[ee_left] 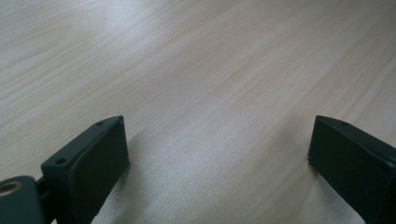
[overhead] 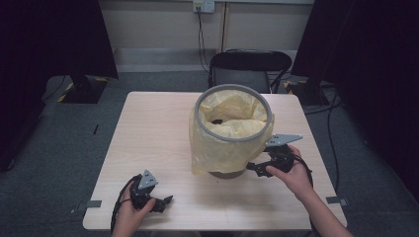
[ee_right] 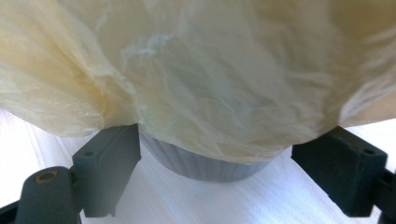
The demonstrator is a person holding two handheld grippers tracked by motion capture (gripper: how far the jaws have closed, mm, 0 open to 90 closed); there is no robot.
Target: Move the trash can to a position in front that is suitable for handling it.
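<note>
The tabletop [overhead: 158, 128] carries a bin [overhead: 227, 174] lined with a yellow bag [overhead: 222, 145]; the bag hangs just ahead of the right tool [overhead: 253, 168], whose jaws gape empty at its lower edge; the left tool [overhead: 165, 201], well apart, rests open over bare wood.

My two grippers, left gripper [overhead: 163, 201] and right gripper [overhead: 253, 168], are black, each carrying a grey three-cornered plate and trailing a black cable.
</note>
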